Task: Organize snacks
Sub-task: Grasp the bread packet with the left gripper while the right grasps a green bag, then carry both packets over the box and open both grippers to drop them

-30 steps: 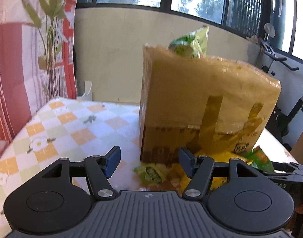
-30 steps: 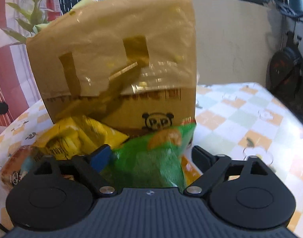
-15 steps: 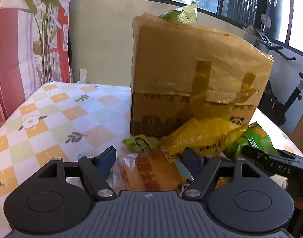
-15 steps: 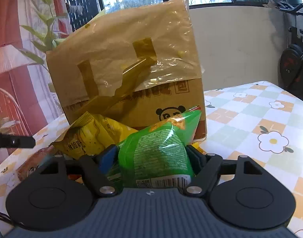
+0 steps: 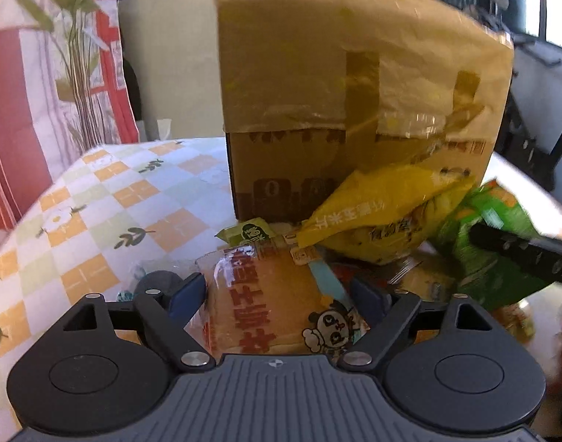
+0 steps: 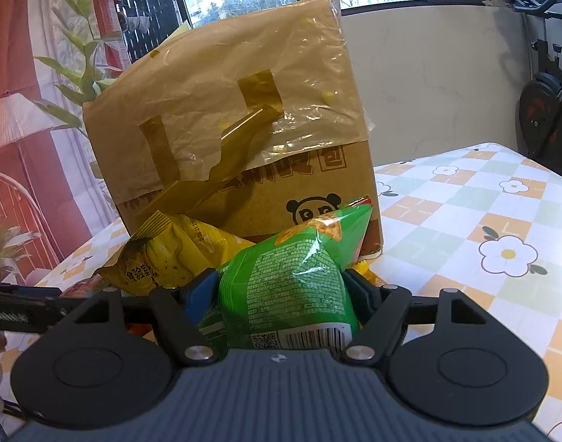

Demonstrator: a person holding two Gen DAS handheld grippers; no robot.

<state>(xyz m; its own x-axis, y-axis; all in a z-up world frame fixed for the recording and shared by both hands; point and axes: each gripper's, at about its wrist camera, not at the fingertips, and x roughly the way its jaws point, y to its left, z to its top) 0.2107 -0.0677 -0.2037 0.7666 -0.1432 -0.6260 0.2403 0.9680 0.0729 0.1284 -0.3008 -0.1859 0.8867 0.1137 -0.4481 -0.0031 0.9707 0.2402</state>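
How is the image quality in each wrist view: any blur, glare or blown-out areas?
Left wrist view: motion blur smears the cardboard box and green snack bag; the bread packet near the lens stays readable, and the window strip is overexposed. Right wrist view: sharp, with glare on the box's plastic wrap, bright windows, and fisheye bending at the edges.

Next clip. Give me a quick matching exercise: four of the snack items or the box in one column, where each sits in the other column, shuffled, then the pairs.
Things:
1. green bag
2. bread pack
3. yellow bag
4. box

Places:
A. leaning against the box's front
B. upright on the table, behind the snacks
C. between the left tongs, whose jaws are opening
D. pinched in the right tongs

Pairs: 1-D, 2-C, 3-A, 4-B
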